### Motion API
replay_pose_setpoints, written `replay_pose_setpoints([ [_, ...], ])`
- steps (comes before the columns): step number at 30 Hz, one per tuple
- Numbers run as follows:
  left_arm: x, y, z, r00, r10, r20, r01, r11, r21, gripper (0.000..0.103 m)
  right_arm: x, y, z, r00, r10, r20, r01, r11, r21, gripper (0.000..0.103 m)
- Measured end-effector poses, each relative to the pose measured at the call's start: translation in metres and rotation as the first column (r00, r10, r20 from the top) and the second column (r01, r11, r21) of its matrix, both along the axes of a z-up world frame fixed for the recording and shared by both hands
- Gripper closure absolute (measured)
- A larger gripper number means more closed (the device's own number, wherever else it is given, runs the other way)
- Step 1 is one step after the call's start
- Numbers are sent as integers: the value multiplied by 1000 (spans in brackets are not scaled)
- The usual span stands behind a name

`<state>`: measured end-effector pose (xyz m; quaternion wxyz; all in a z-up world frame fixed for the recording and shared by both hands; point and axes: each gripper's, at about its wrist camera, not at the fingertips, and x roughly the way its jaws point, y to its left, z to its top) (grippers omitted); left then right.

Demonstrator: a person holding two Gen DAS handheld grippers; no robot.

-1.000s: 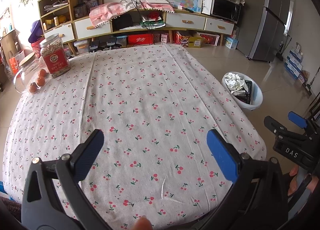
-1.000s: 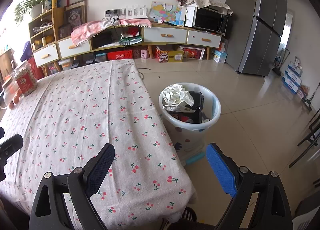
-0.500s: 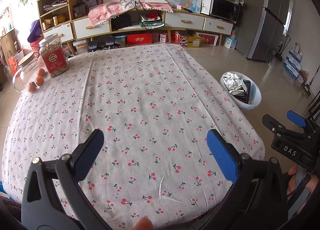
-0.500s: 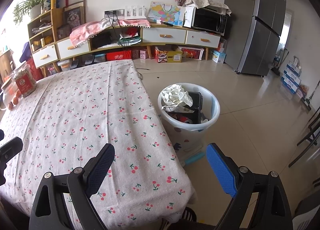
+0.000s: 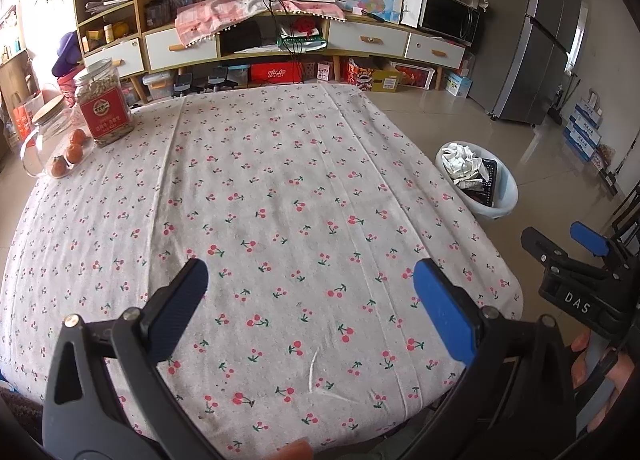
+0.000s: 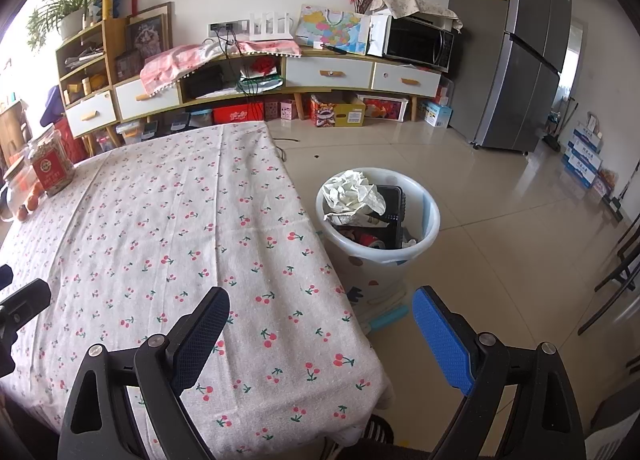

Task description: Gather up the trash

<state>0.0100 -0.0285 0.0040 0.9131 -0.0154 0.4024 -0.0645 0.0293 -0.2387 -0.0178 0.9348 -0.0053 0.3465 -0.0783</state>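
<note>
Beside table [image 6: 168, 228]: bin [image 6: 424, 216] upright, crumpled paper [image 6: 352, 192] atop.

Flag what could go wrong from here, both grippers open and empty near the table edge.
1. The white plastic trash bin is heaped: the crumpled white paper rides at its rim and may spill if more goes in.
2. The cherry-print tablecloth overhangs beside the bin; the right gripper could snag it.
3. That pull could shift the red-labelled glass jar and small orange fruits.

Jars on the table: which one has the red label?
The taller jar, full of seeds or grain, wears the red label. The rounder glass jar beside it, nearer the table's edge, has a wooden lid and no label.
</note>
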Motion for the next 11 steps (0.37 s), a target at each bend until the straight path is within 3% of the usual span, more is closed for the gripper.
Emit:
replay_pose_setpoints([
  [11, 2, -2, -3, 1000, -6, -19, 6, 1000, -2, 1, -1, 1, 5, 1000, 14, 3, -14, 1000, 11, 9],
])
